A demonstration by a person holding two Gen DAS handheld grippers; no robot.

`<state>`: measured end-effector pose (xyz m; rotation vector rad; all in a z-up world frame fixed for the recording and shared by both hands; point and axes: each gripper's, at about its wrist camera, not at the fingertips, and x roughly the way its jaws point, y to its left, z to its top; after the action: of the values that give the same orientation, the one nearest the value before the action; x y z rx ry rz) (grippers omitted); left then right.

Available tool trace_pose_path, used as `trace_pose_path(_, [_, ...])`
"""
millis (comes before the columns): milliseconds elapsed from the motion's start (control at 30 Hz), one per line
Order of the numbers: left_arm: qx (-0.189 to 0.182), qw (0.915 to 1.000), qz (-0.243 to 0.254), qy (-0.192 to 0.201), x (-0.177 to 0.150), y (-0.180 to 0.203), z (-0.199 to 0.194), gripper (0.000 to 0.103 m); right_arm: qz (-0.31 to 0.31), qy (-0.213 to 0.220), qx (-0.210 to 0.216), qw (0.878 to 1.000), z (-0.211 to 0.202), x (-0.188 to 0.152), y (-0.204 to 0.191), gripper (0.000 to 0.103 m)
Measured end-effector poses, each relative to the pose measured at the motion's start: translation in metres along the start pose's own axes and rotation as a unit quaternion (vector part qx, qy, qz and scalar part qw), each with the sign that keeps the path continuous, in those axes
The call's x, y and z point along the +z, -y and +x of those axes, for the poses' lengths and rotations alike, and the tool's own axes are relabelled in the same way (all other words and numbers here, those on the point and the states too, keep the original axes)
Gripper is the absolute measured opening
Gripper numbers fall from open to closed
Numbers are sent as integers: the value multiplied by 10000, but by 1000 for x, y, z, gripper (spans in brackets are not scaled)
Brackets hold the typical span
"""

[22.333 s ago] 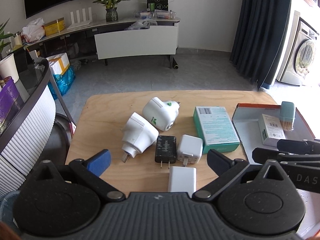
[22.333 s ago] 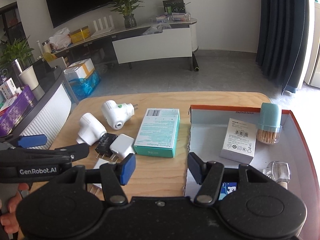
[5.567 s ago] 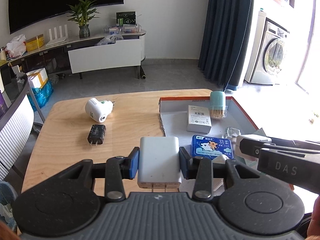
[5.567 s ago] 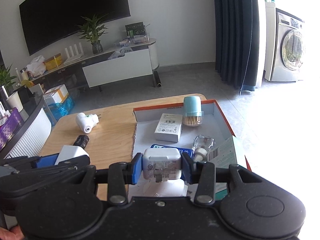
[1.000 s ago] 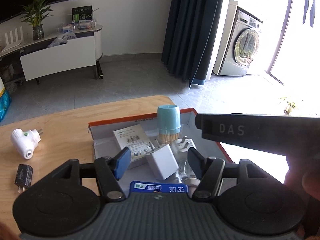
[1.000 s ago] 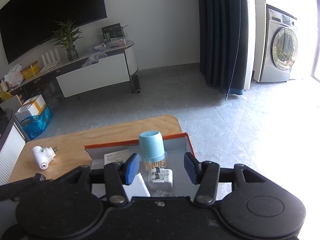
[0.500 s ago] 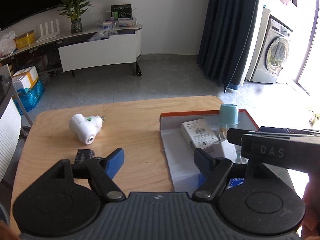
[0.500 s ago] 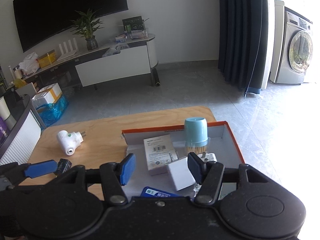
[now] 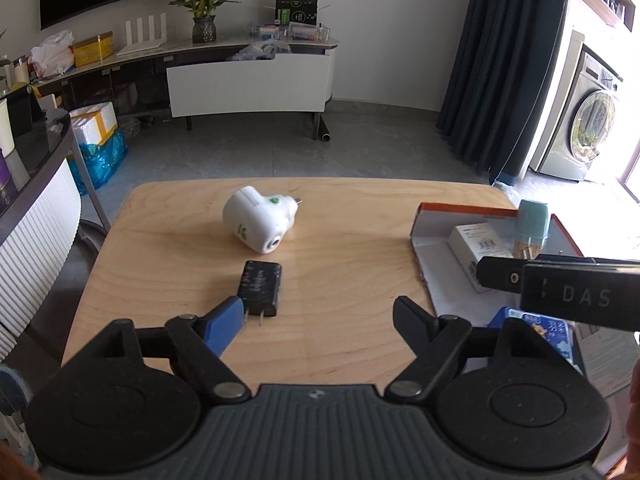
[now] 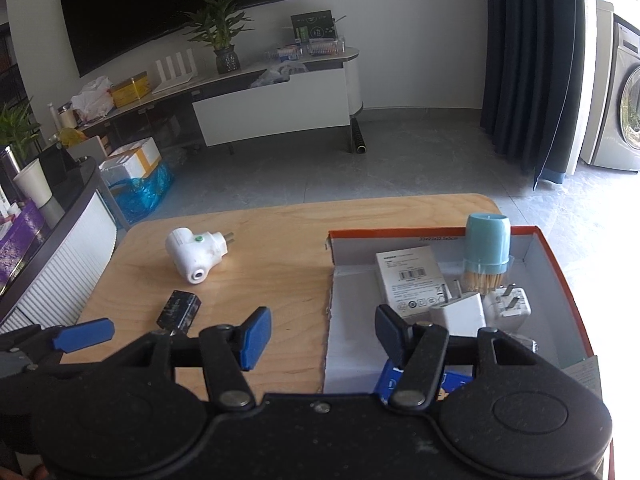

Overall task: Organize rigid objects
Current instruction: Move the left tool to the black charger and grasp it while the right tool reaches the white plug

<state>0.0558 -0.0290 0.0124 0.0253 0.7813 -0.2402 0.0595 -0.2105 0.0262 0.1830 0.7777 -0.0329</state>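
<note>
Closest to the cameras, both grippers are empty. The left gripper [image 9: 318, 318] has its jaws wide apart and opening more, with only bare table [image 9: 344, 248] between them. Its blue left pad [image 9: 224, 326] sits just beside the prongs of the black charger [image 9: 260, 288], which lies flat on the wood, apart from the pad as far as I can tell. The right gripper [image 10: 322, 334] has its jaws apart too, nothing clamped, hovering over the left edge of the box [image 10: 568, 280].

Inside the box, nearest first: a blue tin [image 10: 390, 382] mostly hidden behind the right finger, then 2 white chargers [image 10: 460, 312] side by side with prongs up, a flat white carton [image 10: 410, 276] behind them, and a toothpick jar [image 10: 486, 252] with a light blue cap toward the far wall.

Further back on the open table, a white plug [image 9: 258, 224] with a green dot lies on its side, a bit beyond the black charger and well apart from the box.
</note>
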Motion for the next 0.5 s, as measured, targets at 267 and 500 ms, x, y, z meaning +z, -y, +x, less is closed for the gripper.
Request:
trace_pose_path(267, [167, 9996, -120, -177, -4, -32, 23, 84, -61, -113, 212, 9997, 18, -3, -10, 70])
trace_pose_path(500, [325, 9991, -44, -269, 4, -39, 54, 84, -162, -182, 342, 9991, 31, -3, -15, 70])
